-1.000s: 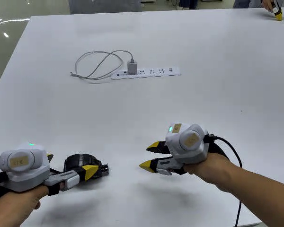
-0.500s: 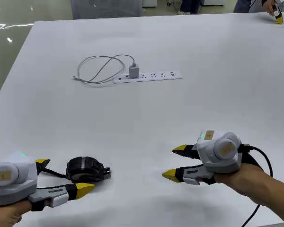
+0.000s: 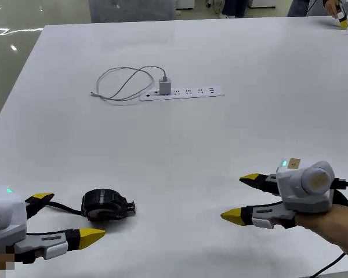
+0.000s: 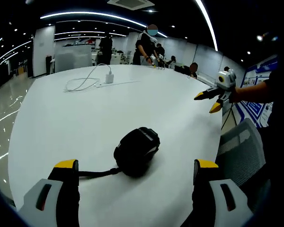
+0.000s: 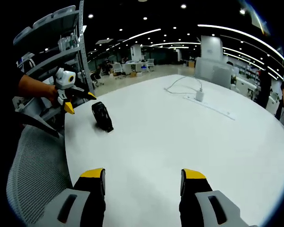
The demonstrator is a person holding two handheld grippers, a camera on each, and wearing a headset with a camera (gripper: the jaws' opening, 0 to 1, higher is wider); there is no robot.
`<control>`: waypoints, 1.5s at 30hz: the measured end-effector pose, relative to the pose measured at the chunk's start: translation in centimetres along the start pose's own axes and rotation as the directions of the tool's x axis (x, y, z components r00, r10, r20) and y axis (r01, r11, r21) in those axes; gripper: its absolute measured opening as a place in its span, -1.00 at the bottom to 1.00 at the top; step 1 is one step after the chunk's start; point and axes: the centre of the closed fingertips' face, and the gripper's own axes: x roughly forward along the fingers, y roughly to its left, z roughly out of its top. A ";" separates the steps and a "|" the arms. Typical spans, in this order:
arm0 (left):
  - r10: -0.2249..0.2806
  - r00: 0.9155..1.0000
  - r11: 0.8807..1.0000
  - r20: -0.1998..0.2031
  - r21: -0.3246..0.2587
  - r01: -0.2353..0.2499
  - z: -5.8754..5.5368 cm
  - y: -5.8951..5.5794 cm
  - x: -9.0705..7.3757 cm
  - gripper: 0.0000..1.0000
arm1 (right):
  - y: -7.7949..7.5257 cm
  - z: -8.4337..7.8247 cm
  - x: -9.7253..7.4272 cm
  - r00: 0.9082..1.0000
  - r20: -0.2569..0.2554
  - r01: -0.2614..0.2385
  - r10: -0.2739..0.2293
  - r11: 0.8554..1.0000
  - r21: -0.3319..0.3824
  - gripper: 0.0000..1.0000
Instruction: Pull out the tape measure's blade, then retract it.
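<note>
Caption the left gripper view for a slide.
Left gripper, fingers open, faces a black tape measure lying on the white table; right gripper open farther off.

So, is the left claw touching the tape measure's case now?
Apart. In the left gripper view the case lies on bare table between the open left claw's jaws, gaps either side; its strap nears one jaw.

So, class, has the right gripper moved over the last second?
Yes. Judged against the power strip, the right gripper has shifted to the person's right, farther from the tape measure.
</note>
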 end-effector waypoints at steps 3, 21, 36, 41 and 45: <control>0.005 1.000 0.999 0.005 0.046 -0.005 -0.2 0.4 -0.4 0.98 | -0.4 -0.6 -0.6 1.000 0.002 0.008 -0.008 1.000 -0.006 0.32; 0.039 0.999 0.995 -0.019 0.093 -0.037 -1.6 2.6 -2.1 0.98 | -2.9 -5.3 -3.6 0.995 -0.071 0.058 -0.064 0.995 -0.082 0.82; 0.073 0.997 0.993 -0.037 0.090 -0.070 -2.3 3.7 -3.1 0.98 | -4.4 -6.6 -7.3 0.989 -0.094 0.115 -0.117 0.993 -0.028 0.98; 0.076 0.996 0.993 -0.038 0.093 -0.072 -2.3 3.7 -3.3 0.98 | -4.9 -6.4 -8.1 0.988 -0.077 0.131 -0.134 0.991 -0.033 0.98; 0.063 0.997 0.994 -0.047 0.093 -0.058 -2.4 3.5 -3.3 0.98 | -4.8 -6.4 -8.4 0.988 -0.081 0.131 -0.134 0.991 -0.038 0.98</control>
